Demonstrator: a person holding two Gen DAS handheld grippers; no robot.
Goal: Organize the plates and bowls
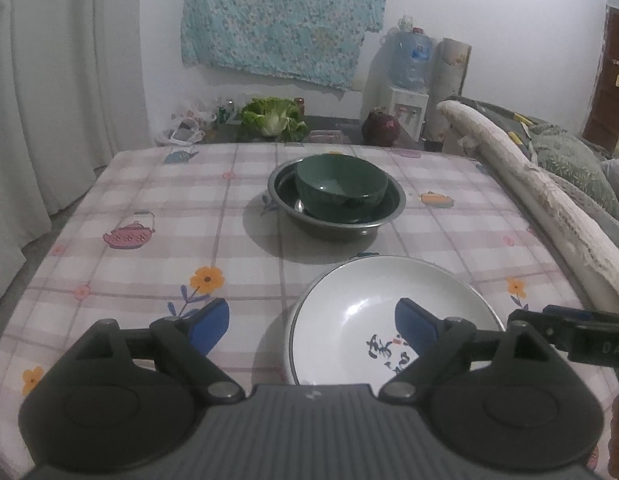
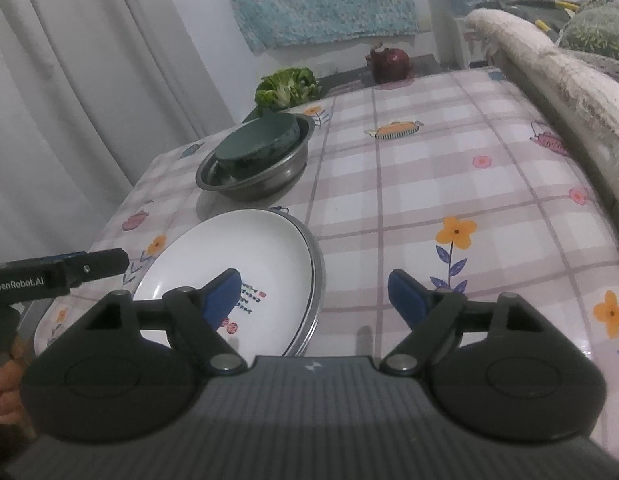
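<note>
green bowl (image 1: 341, 184) nested in metal basin (image 1: 395, 206), white plate (image 1: 373, 304) stacked on another; both grippers, left gripper (image 1: 311, 330) and right gripper (image 2: 315, 294), spread and empty, stacking apparently complete.

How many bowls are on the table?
2: a green bowl nested inside a metal bowl at the table's middle. Anything beneath the green one is hidden.

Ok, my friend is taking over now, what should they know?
Left gripper: open, holding nothing, over the near edge of the white plate.
Right gripper: open, holding nothing, straddling the plate's right rim.
Green bowl sits inside the metal bowl, at the middle of the table.
White plate lies on a metal-rimmed plate near you.
Done: bowls nested, plates stacked.
Left: possibly nothing; check whether both stacks should be joined.
</note>
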